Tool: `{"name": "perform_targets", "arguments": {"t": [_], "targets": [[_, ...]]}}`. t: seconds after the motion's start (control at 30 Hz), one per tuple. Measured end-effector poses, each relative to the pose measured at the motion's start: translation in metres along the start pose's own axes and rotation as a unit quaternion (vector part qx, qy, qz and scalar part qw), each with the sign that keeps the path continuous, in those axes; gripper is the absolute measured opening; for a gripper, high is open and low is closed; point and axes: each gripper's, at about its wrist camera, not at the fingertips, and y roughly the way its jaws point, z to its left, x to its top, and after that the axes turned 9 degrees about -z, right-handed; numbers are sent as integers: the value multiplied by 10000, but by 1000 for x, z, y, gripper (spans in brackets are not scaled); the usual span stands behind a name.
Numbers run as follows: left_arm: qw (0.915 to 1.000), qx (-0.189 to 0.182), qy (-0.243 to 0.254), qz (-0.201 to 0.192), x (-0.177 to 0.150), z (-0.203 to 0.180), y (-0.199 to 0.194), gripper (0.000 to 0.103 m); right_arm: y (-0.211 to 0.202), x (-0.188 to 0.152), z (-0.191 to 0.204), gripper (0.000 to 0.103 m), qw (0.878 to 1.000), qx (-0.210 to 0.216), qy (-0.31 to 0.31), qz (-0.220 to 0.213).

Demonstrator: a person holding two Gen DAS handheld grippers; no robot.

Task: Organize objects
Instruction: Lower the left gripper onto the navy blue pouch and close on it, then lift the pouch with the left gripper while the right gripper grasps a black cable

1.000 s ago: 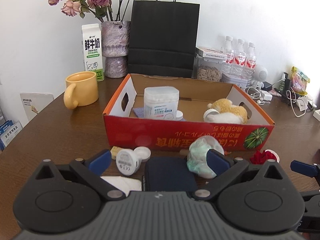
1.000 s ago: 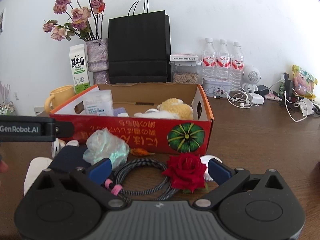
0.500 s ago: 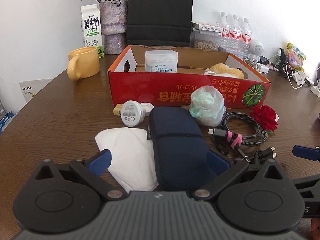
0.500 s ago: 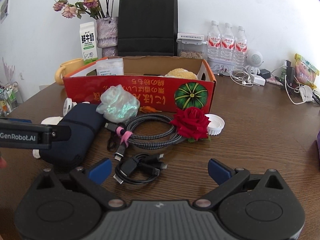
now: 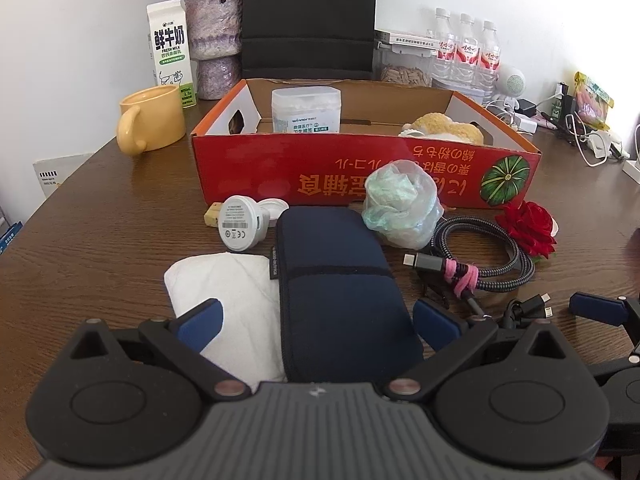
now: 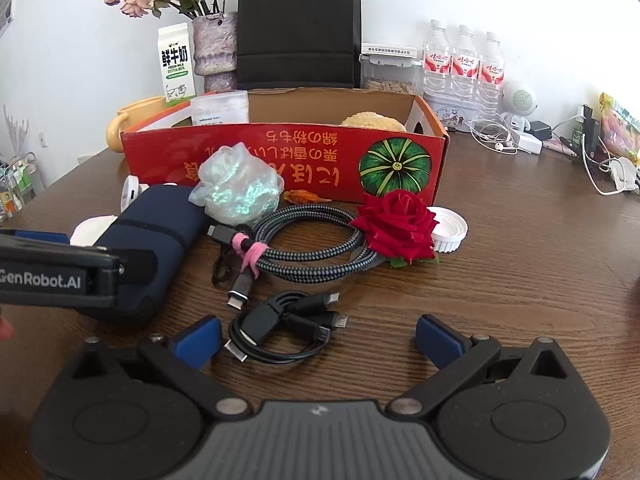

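A red cardboard box [image 5: 360, 176] [image 6: 280, 164] stands open on the brown table, holding a cotton-swab tub [image 5: 306, 110] and a yellow plush toy [image 5: 444, 128]. In front of it lie a navy pouch [image 5: 336, 280] [image 6: 148, 240], a white cloth [image 5: 228, 292], a round white device [image 5: 240, 222], a crumpled plastic bag [image 5: 400, 204] [image 6: 240, 190], a braided cable [image 5: 476, 256] [image 6: 308, 244], a black cable [image 6: 288, 324], a red rose [image 6: 396, 224] and a white lid [image 6: 450, 232]. My left gripper [image 5: 318, 326] is open, straddling the pouch's near end. My right gripper [image 6: 318, 338] is open just short of the black cable.
Behind the box stand a yellow mug [image 5: 150, 124], a milk carton [image 5: 170, 52], a vase of dried flowers [image 5: 214, 44], a black paper bag [image 5: 310, 20], a seed container [image 5: 406, 68] and three water bottles [image 5: 468, 50]. Chargers and white cords [image 6: 520, 140] crowd the far right.
Both grippers have pulled back from the box and risen, so the items in front of it came into view. In the last half second they moved slightly forward again; both stayed open.
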Motion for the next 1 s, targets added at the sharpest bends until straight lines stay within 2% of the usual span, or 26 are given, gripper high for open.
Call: {"name": "perform_targets", "arguments": {"t": [0.37, 0.5, 0.83, 0.9, 0.93, 1.0], "targets": [[9995, 129, 104, 259, 0, -16, 22, 103, 1, 1, -2, 103, 10000, -37, 26, 0], [9991, 237, 253, 226, -2, -21, 25, 103, 2, 1, -4, 103, 9999, -104, 70, -3], [9986, 336, 205, 355, 3, -23, 30, 102, 2, 1, -5, 103, 9999, -99, 70, -4], [9989, 337, 204, 242, 2, -23, 27, 93, 2, 1, -5, 103, 9999, -99, 68, -4], [9988, 393, 222, 170, 1, -23, 24, 84, 2, 1, -5, 103, 9999, -98, 69, -4], [9993, 282, 244, 88, 1, -23, 20, 73, 2, 1, -5, 103, 9999, -99, 70, -5]]}}
